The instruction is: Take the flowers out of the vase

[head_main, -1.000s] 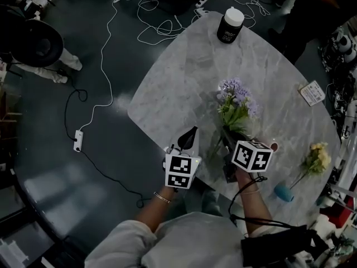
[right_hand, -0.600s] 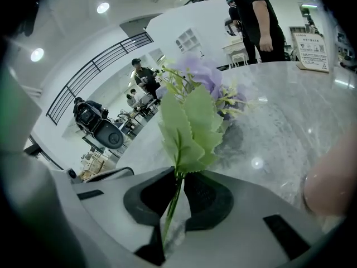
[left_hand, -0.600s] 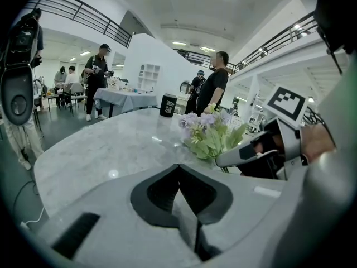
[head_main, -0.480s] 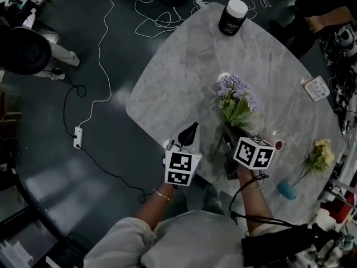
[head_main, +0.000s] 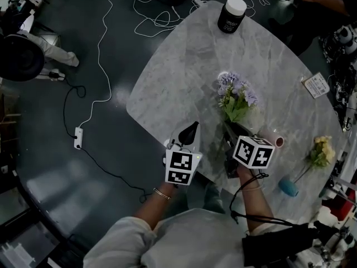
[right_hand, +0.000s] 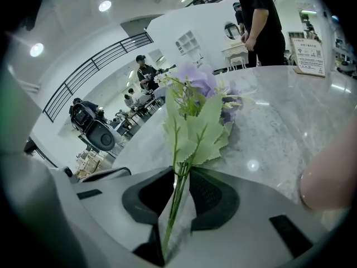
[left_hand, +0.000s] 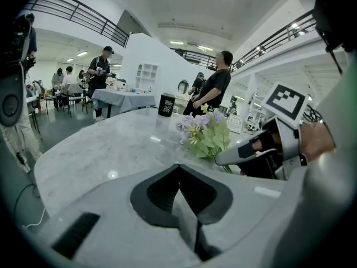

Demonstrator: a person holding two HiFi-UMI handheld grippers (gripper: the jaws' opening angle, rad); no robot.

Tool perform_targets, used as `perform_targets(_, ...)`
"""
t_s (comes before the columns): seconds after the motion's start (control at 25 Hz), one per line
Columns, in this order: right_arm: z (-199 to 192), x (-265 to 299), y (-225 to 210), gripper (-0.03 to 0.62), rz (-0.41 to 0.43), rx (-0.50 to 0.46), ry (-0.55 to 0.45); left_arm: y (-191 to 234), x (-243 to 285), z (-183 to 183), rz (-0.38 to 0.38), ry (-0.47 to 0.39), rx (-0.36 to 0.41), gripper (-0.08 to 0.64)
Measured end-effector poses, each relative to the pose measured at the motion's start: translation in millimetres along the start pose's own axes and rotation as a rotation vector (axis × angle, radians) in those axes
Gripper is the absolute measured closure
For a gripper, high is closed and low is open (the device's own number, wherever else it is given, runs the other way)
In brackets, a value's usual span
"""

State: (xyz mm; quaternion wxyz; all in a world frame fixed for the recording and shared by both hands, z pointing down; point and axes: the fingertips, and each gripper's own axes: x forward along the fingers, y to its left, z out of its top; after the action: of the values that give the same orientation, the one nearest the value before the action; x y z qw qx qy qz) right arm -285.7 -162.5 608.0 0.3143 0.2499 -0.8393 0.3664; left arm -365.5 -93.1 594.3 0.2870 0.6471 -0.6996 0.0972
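A bunch of purple flowers (head_main: 237, 95) with green leaves hangs low over the marble table (head_main: 184, 66). My right gripper (head_main: 228, 130) is shut on its thin green stems, which run down between the jaws (right_hand: 181, 175) in the right gripper view. The blooms (right_hand: 195, 88) lean away from me. A pink vase (head_main: 275, 140) stands just right of this gripper and shows as a pink blur (right_hand: 329, 177). My left gripper (head_main: 191, 130) hovers at the table's near edge, left of the bunch, shut and empty (left_hand: 179, 169). The flowers (left_hand: 203, 133) show ahead of it.
A yellow flower (head_main: 319, 154) in a small blue vase (head_main: 288, 187) lies at the table's right. A black jar with a white lid (head_main: 231, 14) stands at the far end, a printed card (head_main: 316, 85) at the right edge. Cables (head_main: 100, 66) cross the floor. People stand around.
Both grippers and the purple bunch stay where they were. Only the head view has shifted a little, and a person's arm at the far right of the table has moved.
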Motion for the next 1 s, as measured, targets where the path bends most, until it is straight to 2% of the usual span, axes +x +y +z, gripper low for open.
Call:
perform_targets(0.32,-0.6,-15.5,0.9,0.503,-0.003,0.009,-0.026,-8.7,-4.4,6.9,-0.007,-0.019,0.011,0.551)
perform_targets(0.72,0.2,-46.1,7.2,0.489,0.005,-0.006,-0.063,-35.0,-17.0,14.7,-0.023,-0.04,0.025,0.551)
perform_targets(1.0,10.1,-81.7,16.5,0.491,0.0,-0.075,-0.124,-59.7,-33.7,35.5,-0.023,-0.084,0.024,0.551)
